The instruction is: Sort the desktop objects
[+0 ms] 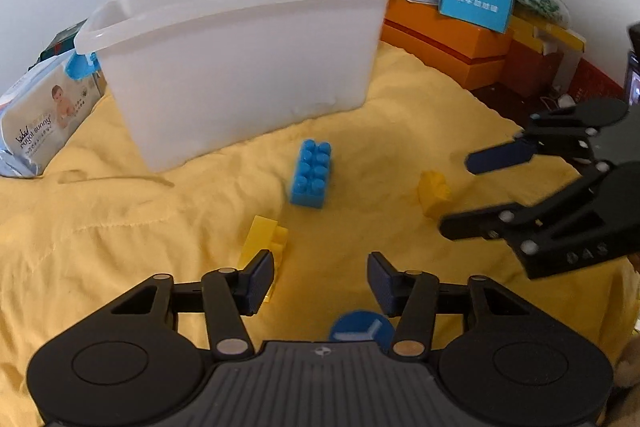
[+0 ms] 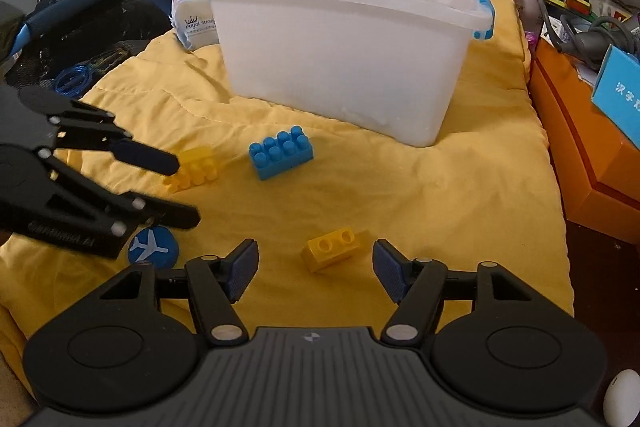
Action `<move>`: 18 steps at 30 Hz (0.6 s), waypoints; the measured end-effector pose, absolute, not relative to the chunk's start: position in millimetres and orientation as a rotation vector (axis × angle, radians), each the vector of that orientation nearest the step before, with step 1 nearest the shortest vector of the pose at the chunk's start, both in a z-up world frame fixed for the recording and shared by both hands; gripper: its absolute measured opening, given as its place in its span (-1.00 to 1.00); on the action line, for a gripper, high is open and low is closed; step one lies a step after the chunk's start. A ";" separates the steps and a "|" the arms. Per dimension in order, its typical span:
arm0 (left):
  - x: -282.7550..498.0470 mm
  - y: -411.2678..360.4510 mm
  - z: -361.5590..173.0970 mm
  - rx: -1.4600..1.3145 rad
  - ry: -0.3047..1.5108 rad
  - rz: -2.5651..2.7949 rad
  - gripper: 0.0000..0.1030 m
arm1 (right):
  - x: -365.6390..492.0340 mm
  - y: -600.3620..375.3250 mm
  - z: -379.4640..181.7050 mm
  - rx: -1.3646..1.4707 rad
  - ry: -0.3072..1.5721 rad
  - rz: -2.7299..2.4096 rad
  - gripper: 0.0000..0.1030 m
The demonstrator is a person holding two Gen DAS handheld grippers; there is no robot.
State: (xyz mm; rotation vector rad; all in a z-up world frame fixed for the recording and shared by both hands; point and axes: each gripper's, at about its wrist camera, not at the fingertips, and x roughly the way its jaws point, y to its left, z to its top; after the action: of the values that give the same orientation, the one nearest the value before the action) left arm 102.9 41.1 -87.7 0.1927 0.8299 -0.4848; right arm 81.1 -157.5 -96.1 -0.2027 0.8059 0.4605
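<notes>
Left wrist view: your left gripper (image 1: pixel 321 281) has its jaws apart, holding nothing, above the yellow cloth (image 1: pixel 120 227). The white bin (image 1: pixel 244 67) stands beyond; its inside is hidden. Blue brick (image 1: pixel 312 173) lies before it, a yellow brick (image 1: pixel 266 237) just beside your left finger. Right wrist view: your right gripper (image 2: pixel 314 269) is spread, empty, a small yellow brick (image 2: pixel 334 247) between the fingers; bin contents can't be seen.

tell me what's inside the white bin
Little can be told: the white bin has cloudy walls and both cameras sit below its rim, so its floor is hidden. The visible upper inside wall looks bare.
</notes>
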 end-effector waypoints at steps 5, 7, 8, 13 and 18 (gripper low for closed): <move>119.4 51.4 -84.7 0.203 0.811 -0.449 -0.04 | 80.6 -157.8 -96.9 -0.201 0.809 0.446 0.29; 125.5 54.0 -82.7 0.234 0.813 -0.420 -0.04 | 81.3 -157.9 -96.2 -0.200 0.809 0.438 0.29; 129.2 56.3 -83.4 0.229 0.824 -0.419 -0.04 | 81.5 -158.3 -95.9 -0.198 0.807 0.435 0.29; 135.8 59.2 -95.1 0.238 0.862 -0.439 -0.06 | 86.8 -156.8 -98.7 -0.186 0.838 0.411 0.29; 132.5 66.9 -88.5 0.124 0.879 -0.474 -0.33 | 87.6 -157.6 -99.2 -0.172 0.841 0.401 0.29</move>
State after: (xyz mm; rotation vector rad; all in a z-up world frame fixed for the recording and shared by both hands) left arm 132.5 66.9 -88.5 0.1245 0.8792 -0.4738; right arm 87.6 -157.6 -99.2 -0.1719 0.8406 0.4012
